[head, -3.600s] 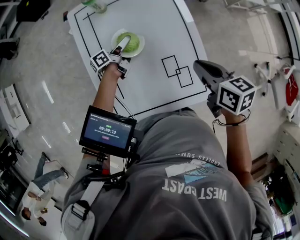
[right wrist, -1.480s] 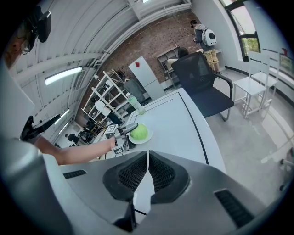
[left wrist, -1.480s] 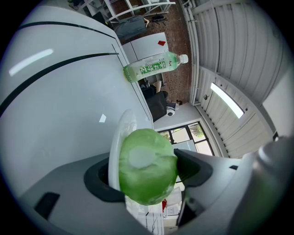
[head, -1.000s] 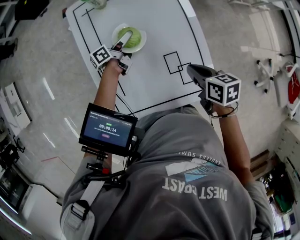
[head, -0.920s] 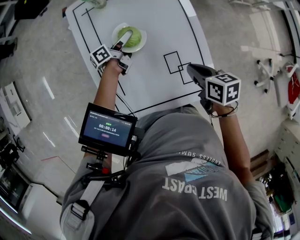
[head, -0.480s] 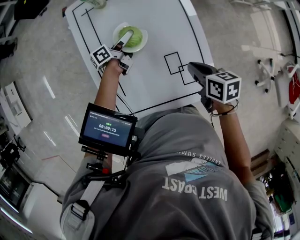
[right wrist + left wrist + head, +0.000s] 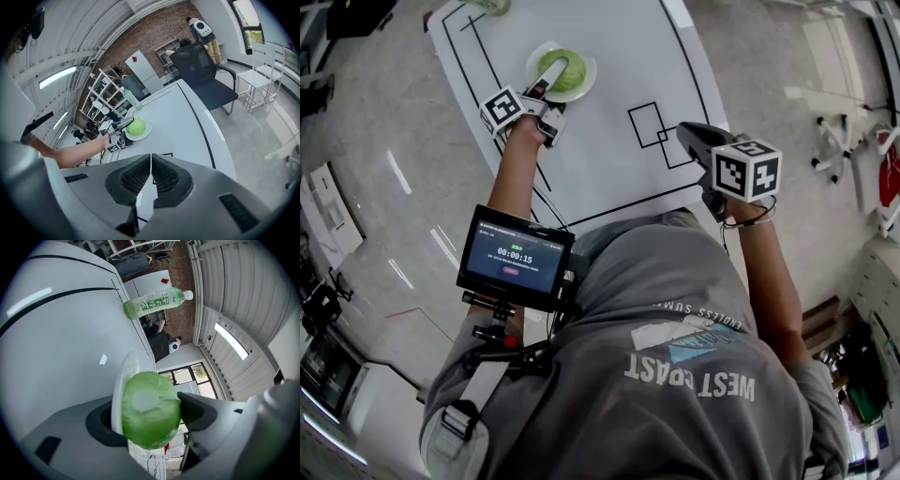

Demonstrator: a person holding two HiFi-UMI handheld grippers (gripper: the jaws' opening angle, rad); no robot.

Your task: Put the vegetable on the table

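Left gripper [image 7: 549, 79] was clamped on the cabbage [image 7: 570, 71]: in the left gripper view one pad pressed the green head directly, while on the other side the plate rim lay between pad and head. The cabbage sat on the white plate [image 7: 590, 82], pale cut stem facing the left gripper's camera, and the plate rested on the white table [image 7: 609, 47] inside the black border lines. Right gripper [image 7: 151, 180] was held above the near table edge with its ribbed pads pressed together and nothing between them; its marker cube [image 7: 746, 170] faced up. Two overlapping black squares [image 7: 657, 127] were drawn on the table between the plate and the right gripper. A green tea bottle [image 7: 157, 302] lay on its side at the far end of the table; its label carried print too small to read. The chest-mounted screen [image 7: 516, 256] read "00:00:15" under a smaller, illegible line. The back of the person's grey shirt [image 7: 689, 380] read "WEST COAST", with "ENDLESS SUM…" partly visible beside it.
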